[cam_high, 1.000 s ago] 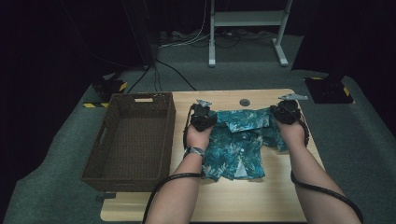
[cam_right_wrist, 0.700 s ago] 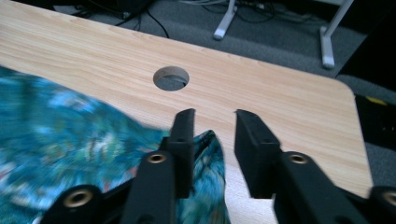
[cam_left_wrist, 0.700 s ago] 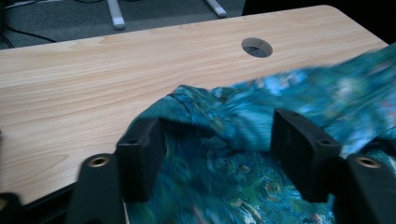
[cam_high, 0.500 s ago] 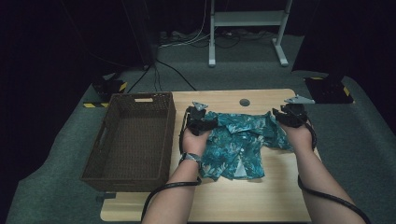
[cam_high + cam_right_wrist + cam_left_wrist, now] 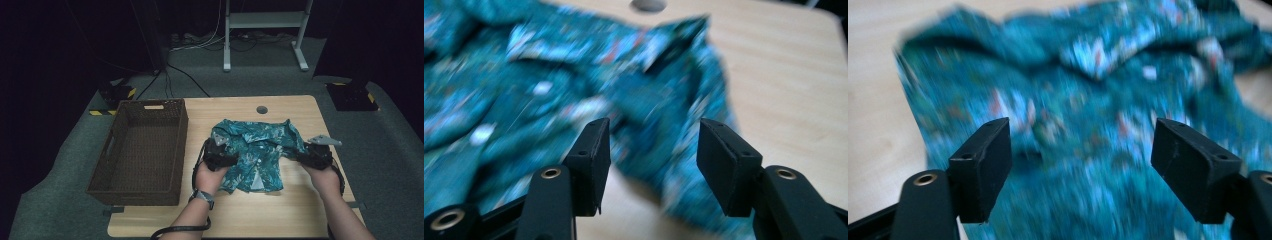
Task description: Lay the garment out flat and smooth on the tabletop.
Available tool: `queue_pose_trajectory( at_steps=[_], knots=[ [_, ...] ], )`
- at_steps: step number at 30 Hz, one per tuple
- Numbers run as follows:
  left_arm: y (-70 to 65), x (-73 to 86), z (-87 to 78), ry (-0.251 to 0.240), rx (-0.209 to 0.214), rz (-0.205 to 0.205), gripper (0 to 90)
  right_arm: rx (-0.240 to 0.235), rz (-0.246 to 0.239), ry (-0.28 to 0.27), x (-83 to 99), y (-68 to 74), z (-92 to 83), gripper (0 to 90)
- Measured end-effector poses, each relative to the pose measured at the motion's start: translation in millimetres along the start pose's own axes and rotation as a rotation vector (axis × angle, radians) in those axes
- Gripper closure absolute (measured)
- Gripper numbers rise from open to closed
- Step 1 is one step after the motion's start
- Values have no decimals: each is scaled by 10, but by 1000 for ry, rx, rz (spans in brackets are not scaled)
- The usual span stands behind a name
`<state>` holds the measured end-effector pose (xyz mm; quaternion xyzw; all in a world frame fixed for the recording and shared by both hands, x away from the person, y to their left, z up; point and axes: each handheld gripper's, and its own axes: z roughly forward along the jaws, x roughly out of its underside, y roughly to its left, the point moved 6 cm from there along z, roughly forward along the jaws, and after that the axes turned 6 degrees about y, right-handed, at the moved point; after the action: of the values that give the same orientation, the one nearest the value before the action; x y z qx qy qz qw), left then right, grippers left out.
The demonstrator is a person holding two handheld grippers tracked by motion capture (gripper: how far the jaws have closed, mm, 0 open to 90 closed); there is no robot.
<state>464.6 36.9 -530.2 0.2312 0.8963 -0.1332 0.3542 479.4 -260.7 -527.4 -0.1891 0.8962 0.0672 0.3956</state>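
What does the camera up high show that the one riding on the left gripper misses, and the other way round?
High view alone: the empty wicker basket left of the shirt, both hands, the right gripper, the whole wooden table and the dark floor around it. Left gripper view alone: the left gripper up close, its black jaws standing apart with nothing pinched, though the image is blurred. Both: the teal patterned shirt lying crumpled on the table.

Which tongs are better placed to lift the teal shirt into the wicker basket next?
Left, probably. The left tongs stand open over the shirt on its basket side. The right tongs are open at the shirt's far edge, farther from the basket.
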Motion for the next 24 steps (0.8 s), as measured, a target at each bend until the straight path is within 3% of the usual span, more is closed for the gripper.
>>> queue_pose_trajectory(
  at_steps=[5, 8, 11, 15, 20, 22, 24],
  knots=[
    [-19, 318, 30, 47, -9, -1, 284, -41, -16, 24, 245, 217, -35, 508],
    [-34, 414, 26, 56, -13, 2, 295, -72, -26, 39, 353, 370, -30, 538],
    [-47, 488, 32, 60, -33, 18, 333, -97, -43, 54, 410, 518, 0, 553],
    [-38, 567, 74, 71, -35, 4, 406, -118, -52, 73, 415, 651, 65, 561],
    [-20, 583, 59, 59, -59, 8, 521, -122, -66, 101, 434, 776, 161, 569],
    [-10, 596, 45, 57, -68, 10, 602, -120, -69, 97, 448, 797, 179, 629],
    [-9, 613, 33, 51, -69, 12, 669, -129, -75, 104, 450, 823, 166, 744]
  ],
)
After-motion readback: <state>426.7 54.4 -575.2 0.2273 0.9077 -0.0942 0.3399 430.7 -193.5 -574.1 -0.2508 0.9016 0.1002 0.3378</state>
